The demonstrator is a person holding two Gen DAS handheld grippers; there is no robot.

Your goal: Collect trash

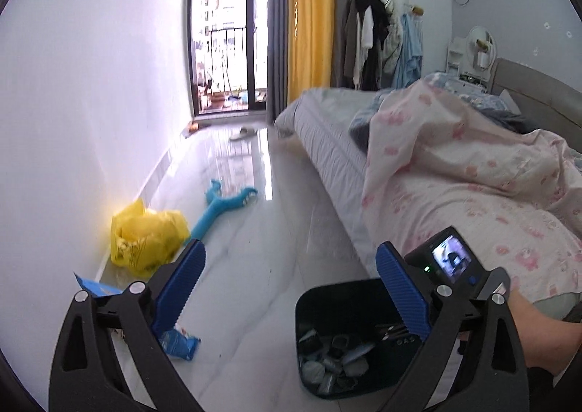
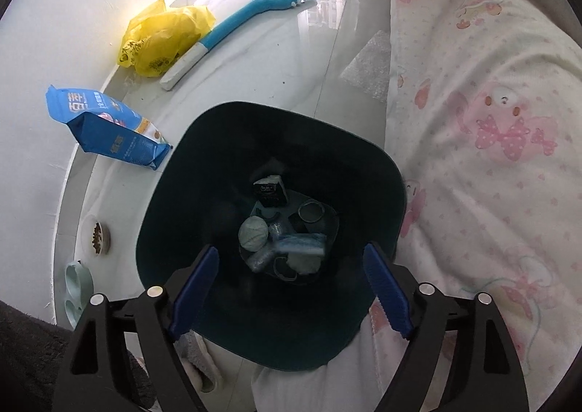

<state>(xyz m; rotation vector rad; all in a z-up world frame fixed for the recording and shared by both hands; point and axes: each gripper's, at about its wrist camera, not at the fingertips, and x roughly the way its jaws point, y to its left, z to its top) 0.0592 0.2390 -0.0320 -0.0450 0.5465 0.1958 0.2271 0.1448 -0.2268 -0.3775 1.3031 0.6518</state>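
Note:
A dark green trash bin (image 2: 203,172) stands on the floor beside the bed, with several pieces of trash (image 2: 287,230) in its bottom. It also shows in the left wrist view (image 1: 313,306). My right gripper (image 2: 291,288) is open and empty, directly above the bin's mouth. My left gripper (image 1: 287,288) is open and empty, held over the floor left of the bin. A yellow plastic bag (image 1: 145,241) lies by the wall, also in the right wrist view (image 2: 163,37). A blue food bag (image 2: 109,128) lies near the wall.
A blue plush toy (image 1: 225,204) lies on the tiled floor by the yellow bag. The bed with a pink-patterned quilt (image 1: 473,175) fills the right side. A pet food bowl (image 2: 96,234) sits by the wall. Slippers (image 1: 243,134) lie near the balcony door.

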